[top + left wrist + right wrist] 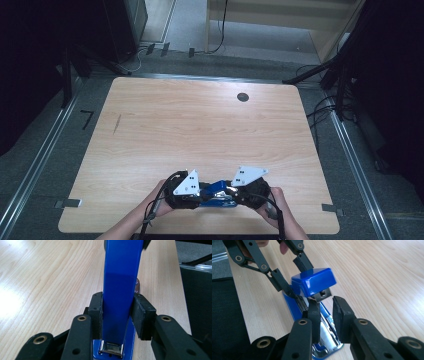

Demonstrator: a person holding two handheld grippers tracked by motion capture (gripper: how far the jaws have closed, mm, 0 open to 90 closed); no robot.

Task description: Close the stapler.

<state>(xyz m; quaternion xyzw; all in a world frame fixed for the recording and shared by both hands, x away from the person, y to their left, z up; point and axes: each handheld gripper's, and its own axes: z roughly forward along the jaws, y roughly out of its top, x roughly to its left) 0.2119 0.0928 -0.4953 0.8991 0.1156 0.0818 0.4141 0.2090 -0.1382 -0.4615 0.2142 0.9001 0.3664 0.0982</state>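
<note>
Stapler [216,192], blue, lies near the front edge of the wooden table [200,125], about midway between its two front corners, held between the two grippers. In the left gripper view its glossy blue top arm [120,285] rises between the two black pads [96,312], which press against both of its sides; the metal hinge end [111,348] and blue base sit just below them. The left gripper [117,315] is thus clamped on the stapler's top arm. In the right gripper view the top arm is lifted at an angle, its blunt front end [314,285] raised off the base [324,337], with the metal staple channel exposed beneath. The right gripper [327,311] has its jaws narrowly parted just below that raised end; one pad [313,315] lies close to the staple channel, and nothing is clamped between them. Farther back on the table, a small dark round hole [243,97] sits near the far edge.
</note>
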